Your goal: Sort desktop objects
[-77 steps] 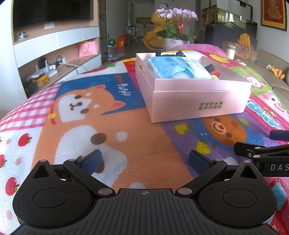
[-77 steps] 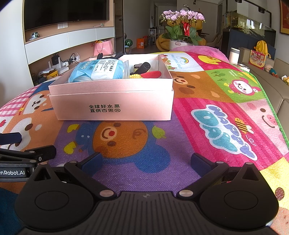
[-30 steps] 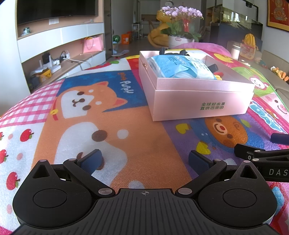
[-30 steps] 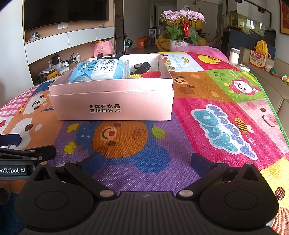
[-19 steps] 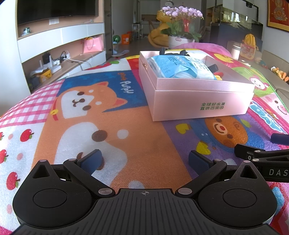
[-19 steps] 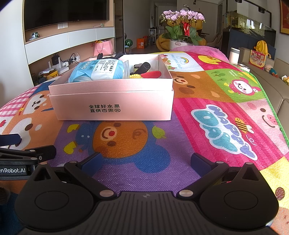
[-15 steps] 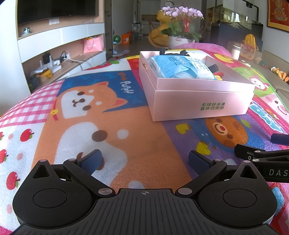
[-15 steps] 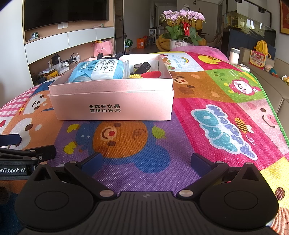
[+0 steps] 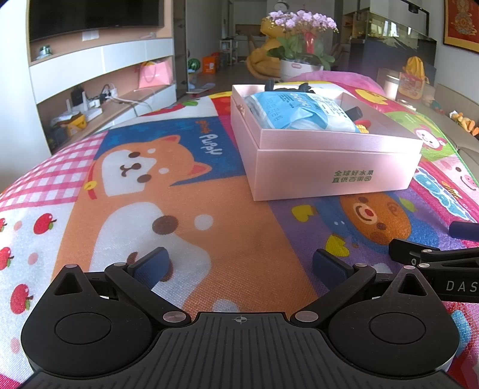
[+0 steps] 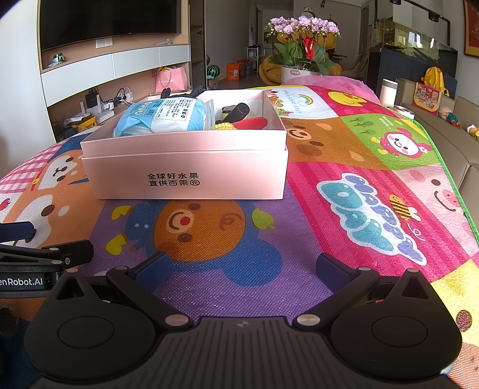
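A pink cardboard box point(image 9: 332, 176) point(image 10: 185, 179) stands open on the cartoon play mat point(image 9: 149, 194) point(image 10: 359, 167). Inside lie a blue and white packet point(image 9: 293, 110) point(image 10: 161, 115), a black cylinder point(image 10: 236, 112), a red piece point(image 10: 253, 122) and a yellow corn-like piece point(image 10: 226, 125). My left gripper point(image 9: 239, 264) is open and empty, low over the mat, in front and left of the box. My right gripper point(image 10: 244, 267) is open and empty, in front of the box. Each gripper shows at the other view's edge.
A pot of pink orchids point(image 10: 302, 39) stands beyond the mat's far end. A wall unit with a TV point(image 10: 110, 21) and shelves runs along the left. A sofa with toys point(image 10: 455, 119) lies along the right edge of the mat.
Since 2.6 s ago the left gripper's view has shifted slightly; over the last second nothing has moved. Both grippers stay open.
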A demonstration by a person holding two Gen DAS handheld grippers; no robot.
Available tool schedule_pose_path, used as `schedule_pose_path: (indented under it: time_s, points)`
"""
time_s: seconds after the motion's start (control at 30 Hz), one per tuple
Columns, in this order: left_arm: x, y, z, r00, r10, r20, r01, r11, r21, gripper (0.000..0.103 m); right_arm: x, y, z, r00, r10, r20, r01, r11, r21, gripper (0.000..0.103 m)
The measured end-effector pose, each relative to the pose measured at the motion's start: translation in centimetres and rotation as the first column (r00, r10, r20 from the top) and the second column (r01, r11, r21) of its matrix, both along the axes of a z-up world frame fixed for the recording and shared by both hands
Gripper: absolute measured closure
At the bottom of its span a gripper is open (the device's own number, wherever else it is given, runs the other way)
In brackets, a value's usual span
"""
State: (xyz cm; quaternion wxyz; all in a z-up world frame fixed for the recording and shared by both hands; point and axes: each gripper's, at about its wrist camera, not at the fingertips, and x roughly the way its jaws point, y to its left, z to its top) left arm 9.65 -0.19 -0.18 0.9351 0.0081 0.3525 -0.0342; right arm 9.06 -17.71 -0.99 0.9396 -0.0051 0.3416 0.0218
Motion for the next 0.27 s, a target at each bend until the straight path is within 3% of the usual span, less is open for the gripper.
schedule_pose_path:
  time_s: [0.27]
  points:
    - [0.02,-0.01,0.03,1.0,-0.001,-0.003,0.001,1.0,0.003,0.0,0.0,-0.11,0.01,1.0,0.0,0.0,0.0,1.0,-0.001,0.0]
